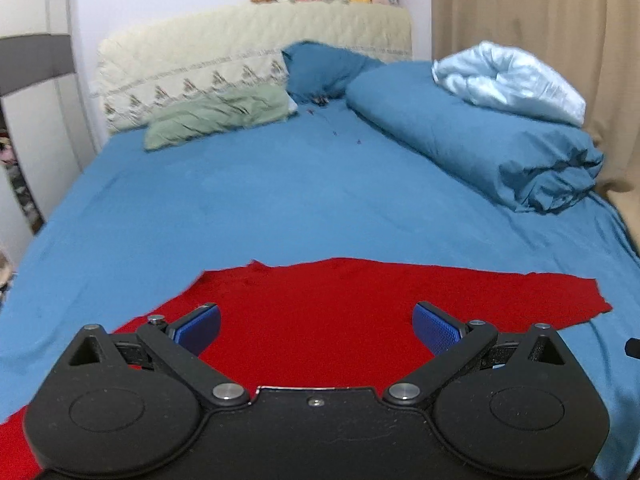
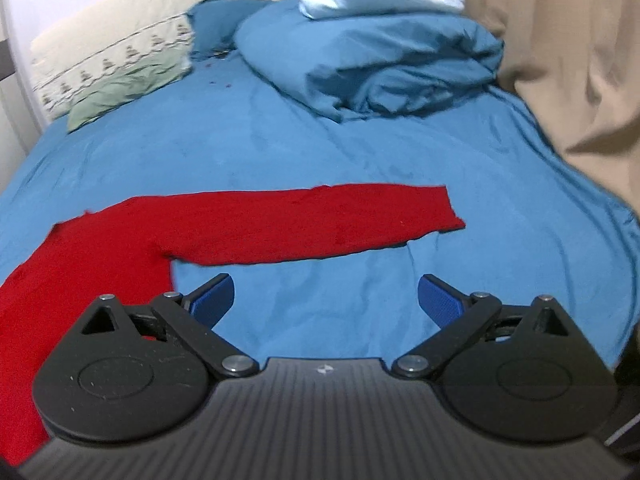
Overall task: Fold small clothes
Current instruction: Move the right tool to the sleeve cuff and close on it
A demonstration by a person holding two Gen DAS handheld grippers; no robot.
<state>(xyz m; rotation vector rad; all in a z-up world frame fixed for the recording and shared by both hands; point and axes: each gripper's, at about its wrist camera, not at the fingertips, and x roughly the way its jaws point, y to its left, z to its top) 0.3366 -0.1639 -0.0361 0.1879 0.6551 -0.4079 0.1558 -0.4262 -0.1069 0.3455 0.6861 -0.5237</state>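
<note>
A red long-sleeved garment [image 1: 320, 320] lies flat on the blue bed sheet [image 1: 280, 200], one sleeve stretched out to the right. My left gripper [image 1: 316, 326] is open and empty, hovering over the garment's body. In the right wrist view the red garment [image 2: 256, 228] shows its body at the left and the sleeve running right to its cuff [image 2: 440, 208]. My right gripper [image 2: 326, 300] is open and empty over the blue sheet [image 2: 360, 152], just below the sleeve.
A rolled blue duvet [image 1: 472, 136] with a pale blue bundle [image 1: 508, 80] on top lies at the far right. A green pillow [image 1: 216, 116] and a cream headboard cover [image 1: 240, 52] stand at the back. Beige curtains [image 2: 580, 60] hang on the right.
</note>
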